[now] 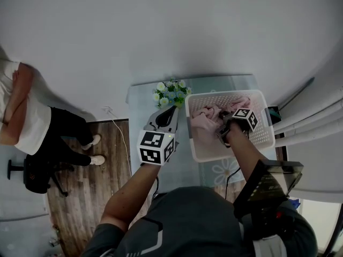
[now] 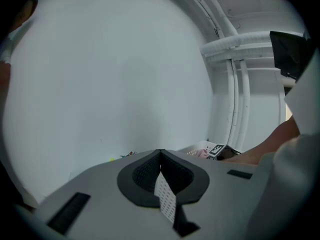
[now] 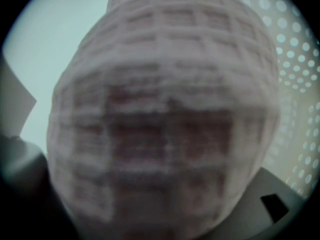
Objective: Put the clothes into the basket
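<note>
A white perforated basket (image 1: 261, 134) stands on the right half of a small glass table (image 1: 138, 101) and holds pink clothes (image 1: 203, 121). My right gripper (image 1: 224, 123) reaches down inside the basket among them. In the right gripper view a pink waffle-textured garment (image 3: 165, 124) bulges between the jaws and fills nearly the whole picture, hiding the pads. My left gripper (image 1: 172, 111) hovers over the table left of the basket, jaws together and holding nothing (image 2: 160, 152). The left gripper view catches the basket's rim (image 2: 200, 148) low at the right.
A bunch of artificial flowers (image 1: 170, 92) sits at the table's far edge, just beyond the left gripper. A person (image 1: 27, 116) stands at the left by an office chair (image 1: 32, 173). A cable (image 1: 115, 125) lies on the wood floor. White pipes (image 1: 316, 116) run along the right.
</note>
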### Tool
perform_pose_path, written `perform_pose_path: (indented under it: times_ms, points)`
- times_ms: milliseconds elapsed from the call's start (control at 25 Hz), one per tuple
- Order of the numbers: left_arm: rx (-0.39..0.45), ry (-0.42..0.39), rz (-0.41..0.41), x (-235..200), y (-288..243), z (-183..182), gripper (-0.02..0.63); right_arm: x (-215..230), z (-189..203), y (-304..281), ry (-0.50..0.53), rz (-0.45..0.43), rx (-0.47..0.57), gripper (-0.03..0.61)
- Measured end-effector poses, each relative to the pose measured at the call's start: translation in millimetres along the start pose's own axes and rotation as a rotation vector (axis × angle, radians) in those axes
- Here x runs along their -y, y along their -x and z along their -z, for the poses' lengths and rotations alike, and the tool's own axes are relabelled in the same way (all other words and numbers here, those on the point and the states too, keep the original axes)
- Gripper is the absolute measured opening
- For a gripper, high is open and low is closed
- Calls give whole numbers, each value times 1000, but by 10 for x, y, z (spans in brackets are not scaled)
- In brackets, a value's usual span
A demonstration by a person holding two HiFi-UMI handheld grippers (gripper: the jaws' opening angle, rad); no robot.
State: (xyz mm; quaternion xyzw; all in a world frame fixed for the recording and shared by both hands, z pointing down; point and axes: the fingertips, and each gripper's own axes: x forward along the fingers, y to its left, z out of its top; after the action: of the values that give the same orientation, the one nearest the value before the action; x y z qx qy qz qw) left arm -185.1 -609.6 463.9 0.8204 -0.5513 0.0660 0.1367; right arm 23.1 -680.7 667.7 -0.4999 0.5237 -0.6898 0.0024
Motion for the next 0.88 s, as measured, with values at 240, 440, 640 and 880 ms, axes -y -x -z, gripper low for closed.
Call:
perform_pose_path:
  times_ms: [240,440,640,880]
  points:
    - [-7,11,-6,-82,-9,19,9,103,7,-162,-48,20,-43,321]
    - [-9,14,-8,-126,-13,28,9,169,8,-256,-50,29,-66,321]
    - [-12,26,-13,-144,-19,89,9,244,9,-328,-36,34,-81,321]
    - [-11,25,-8,-91,60,75,9,251,16,-309,-34,35,-82,325]
